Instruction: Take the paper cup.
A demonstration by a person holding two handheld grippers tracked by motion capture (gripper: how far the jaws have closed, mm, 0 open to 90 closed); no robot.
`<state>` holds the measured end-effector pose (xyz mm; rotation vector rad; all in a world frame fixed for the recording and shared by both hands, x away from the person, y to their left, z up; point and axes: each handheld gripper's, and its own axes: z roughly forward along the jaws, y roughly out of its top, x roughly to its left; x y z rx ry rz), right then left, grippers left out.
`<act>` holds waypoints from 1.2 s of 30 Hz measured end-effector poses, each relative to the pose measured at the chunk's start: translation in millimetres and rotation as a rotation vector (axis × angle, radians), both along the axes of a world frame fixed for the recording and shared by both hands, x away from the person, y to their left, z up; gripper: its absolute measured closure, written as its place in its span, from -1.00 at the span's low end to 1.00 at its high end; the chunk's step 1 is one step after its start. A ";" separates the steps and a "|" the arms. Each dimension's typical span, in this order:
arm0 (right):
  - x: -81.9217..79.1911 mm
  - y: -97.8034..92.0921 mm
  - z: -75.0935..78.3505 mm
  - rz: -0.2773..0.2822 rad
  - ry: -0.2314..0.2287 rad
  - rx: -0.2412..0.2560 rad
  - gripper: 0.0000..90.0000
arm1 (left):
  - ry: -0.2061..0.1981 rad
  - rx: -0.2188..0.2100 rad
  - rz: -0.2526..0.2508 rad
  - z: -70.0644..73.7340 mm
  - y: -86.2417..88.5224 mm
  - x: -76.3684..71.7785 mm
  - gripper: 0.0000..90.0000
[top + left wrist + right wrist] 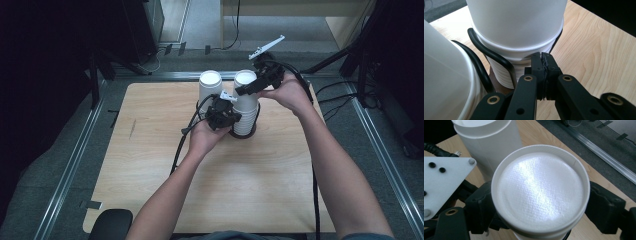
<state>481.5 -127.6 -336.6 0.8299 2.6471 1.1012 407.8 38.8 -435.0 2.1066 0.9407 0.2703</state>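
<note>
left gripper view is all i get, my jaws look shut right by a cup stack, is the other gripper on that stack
Observer: Yes. The right gripper has one jaw on each side of the top cup of the stack.
Operator: is that cup upside down
Observer: Yes, its flat bottom faces up.
Operator: where on the table is the stack
Observer: Near the far edge of the table, about halfway across.
</note>
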 end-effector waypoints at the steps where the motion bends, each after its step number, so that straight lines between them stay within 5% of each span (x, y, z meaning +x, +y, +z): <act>1: 0.2 1.4 -0.3 -0.005 -0.006 -0.008 -0.55 | -0.002 0.000 0.002 -0.1 -0.2 -0.3 0.98; 15: -4.9 5.4 4.6 0.022 -0.065 -0.061 -0.47 | -0.027 0.018 0.012 -0.8 -1.5 -3.3 0.99; 36: -7.0 8.6 12.3 0.029 -0.073 -0.092 -0.44 | -0.016 0.013 0.015 -0.7 0.4 -2.9 0.99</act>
